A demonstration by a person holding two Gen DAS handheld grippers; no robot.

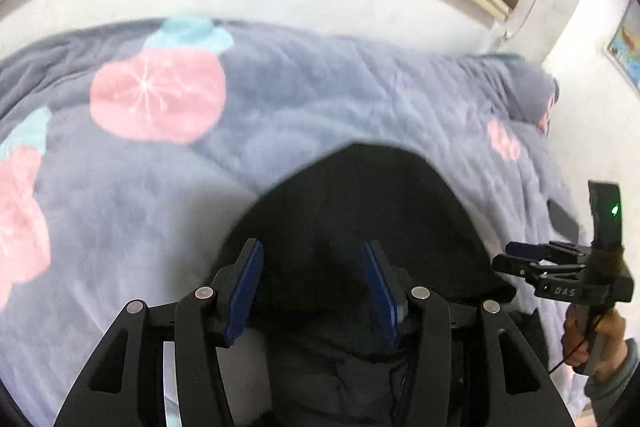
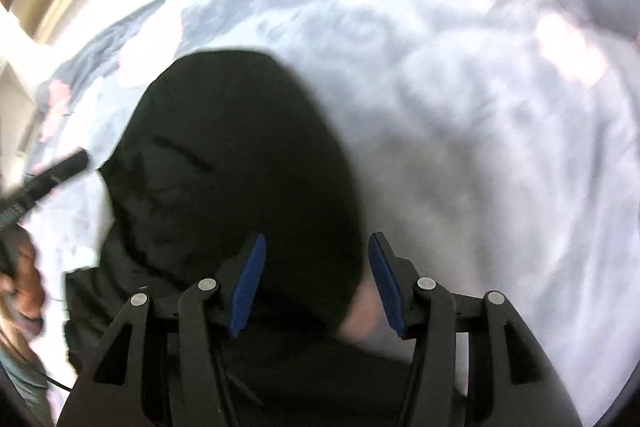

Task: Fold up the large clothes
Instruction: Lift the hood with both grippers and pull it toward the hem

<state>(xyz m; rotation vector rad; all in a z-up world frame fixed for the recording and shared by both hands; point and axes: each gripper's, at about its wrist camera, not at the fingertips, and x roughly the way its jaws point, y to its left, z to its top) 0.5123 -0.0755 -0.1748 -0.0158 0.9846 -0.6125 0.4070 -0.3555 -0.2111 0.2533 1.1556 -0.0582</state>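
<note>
Grey-blue fleece blanket (image 1: 304, 99) with pink fruit prints fills both views and lies under a black garment (image 1: 360, 211), which sits bottom centre in the left view and centre-left in the right view as one rounded heap. No crisp fold edge shows, so I judge most folding is left. Left gripper (image 1: 316, 287) and right gripper (image 2: 316, 281) both have fingers spread over the cloth, pinching nothing. Motion blur and the gripper bodies hide the garment's near edge, so its type is unclear.
</note>
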